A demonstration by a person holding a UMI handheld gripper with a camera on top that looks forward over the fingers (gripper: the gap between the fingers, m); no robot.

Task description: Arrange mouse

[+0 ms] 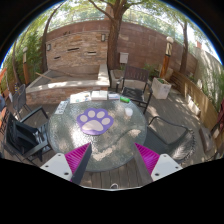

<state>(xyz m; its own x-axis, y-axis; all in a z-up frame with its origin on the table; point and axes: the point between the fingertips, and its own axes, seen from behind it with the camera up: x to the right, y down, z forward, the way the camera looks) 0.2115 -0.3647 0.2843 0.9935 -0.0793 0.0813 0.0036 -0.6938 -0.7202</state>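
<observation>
The mouse (pixel 127 102) was a small dark shape on the round glass table (pixel 75 148), lying just beside the right edge of a purple paw-print mouse pad (pixel 96 121), touching or nearly touching it; too small to tell which way it faced. A small purple item (pixel 98 96) sat at the table's far edge, beyond the pad, unidentifiable. Hand-held gripper (pixel 113 160) held back from the table, fingers spread wide apart with nothing between them, magenta pads (pixel 70 160) showing on the inner faces; mouse and pad both lay well beyond the fingertips. Outdoor patio setting: dark chairs (pixel 28 132) around the table, a brick wall (pixel 85 45) behind, a tree trunk (pixel 113 30) rising past it. Judged the task barely begun, with the approach yet to be made. Risks as I read them: glass top likely slick, so a finger nudging the mouse off-centre could skate it away rather than trap it. A low, rounded mouse gives little flat side for the pads, so a shallow or skewed close might squeeze it out. Pad edge right alongside could catch one finger and drag the pad with it. Fingertips coming down steep might strike the glass.
</observation>
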